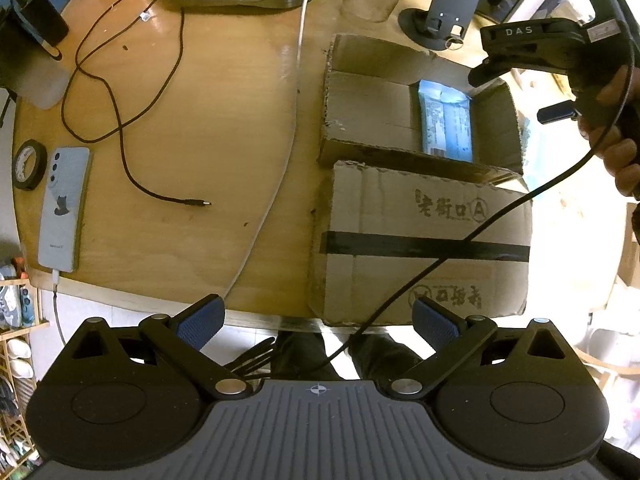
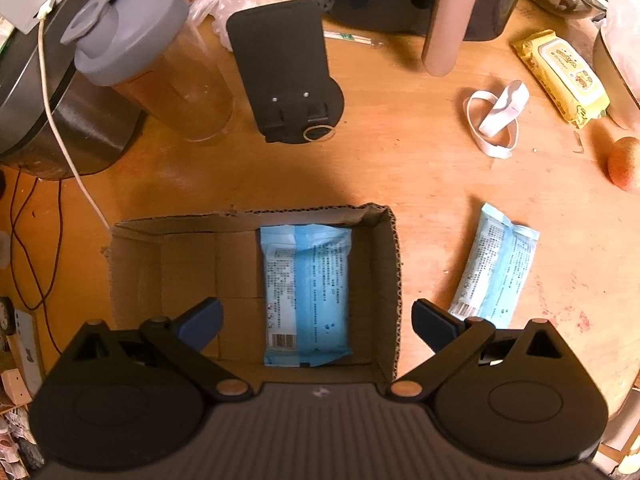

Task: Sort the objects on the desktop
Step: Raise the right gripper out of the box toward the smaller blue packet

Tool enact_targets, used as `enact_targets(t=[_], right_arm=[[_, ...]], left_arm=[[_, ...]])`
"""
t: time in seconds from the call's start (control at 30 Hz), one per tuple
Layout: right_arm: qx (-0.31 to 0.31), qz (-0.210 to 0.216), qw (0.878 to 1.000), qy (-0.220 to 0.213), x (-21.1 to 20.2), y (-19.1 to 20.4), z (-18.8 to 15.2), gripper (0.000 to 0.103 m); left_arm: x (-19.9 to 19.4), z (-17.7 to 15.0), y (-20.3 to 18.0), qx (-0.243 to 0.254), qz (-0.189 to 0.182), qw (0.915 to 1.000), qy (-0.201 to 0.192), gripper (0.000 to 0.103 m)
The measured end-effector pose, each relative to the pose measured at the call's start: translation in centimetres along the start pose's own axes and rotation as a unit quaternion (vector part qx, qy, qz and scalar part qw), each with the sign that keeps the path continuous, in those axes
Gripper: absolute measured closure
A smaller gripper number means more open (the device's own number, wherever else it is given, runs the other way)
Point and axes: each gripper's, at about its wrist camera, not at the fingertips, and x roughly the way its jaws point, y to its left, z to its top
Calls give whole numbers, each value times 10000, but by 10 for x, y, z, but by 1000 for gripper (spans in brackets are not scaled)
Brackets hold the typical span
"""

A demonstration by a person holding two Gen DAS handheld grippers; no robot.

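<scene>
An open cardboard box (image 2: 384, 264) sits on the wooden table, with one blue tissue pack (image 2: 306, 292) lying flat inside at its right side. A second blue tissue pack (image 2: 494, 264) lies on the table just right of the box. My right gripper (image 2: 316, 320) is open and empty, hovering above the box. In the left wrist view the box (image 1: 368, 112) and its pack (image 1: 446, 124) show at right, with the right gripper (image 1: 508, 64) above its far right corner. My left gripper (image 1: 318, 320) is open and empty at the table's near edge.
A phone (image 1: 62, 208), tape roll (image 1: 28, 164) and black cable (image 1: 120, 120) lie at left. A shaker bottle (image 2: 160, 60), black phone stand (image 2: 288, 72), white strap (image 2: 498, 116), yellow wipes pack (image 2: 564, 76) and a fruit (image 2: 624, 164) lie beyond the box.
</scene>
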Motion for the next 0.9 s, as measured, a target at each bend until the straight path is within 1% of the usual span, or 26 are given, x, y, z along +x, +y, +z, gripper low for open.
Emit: enact_targets(t=[0.4, 0.9], right_arm=[[126, -6, 9999, -71, -8, -28, 2, 0], [253, -3, 9997, -56, -7, -62, 5, 0]], left_arm=[[-1, -4, -15, 73, 58, 9999, -40, 0], [-2, -5, -35, 90, 128, 9999, -38, 0]])
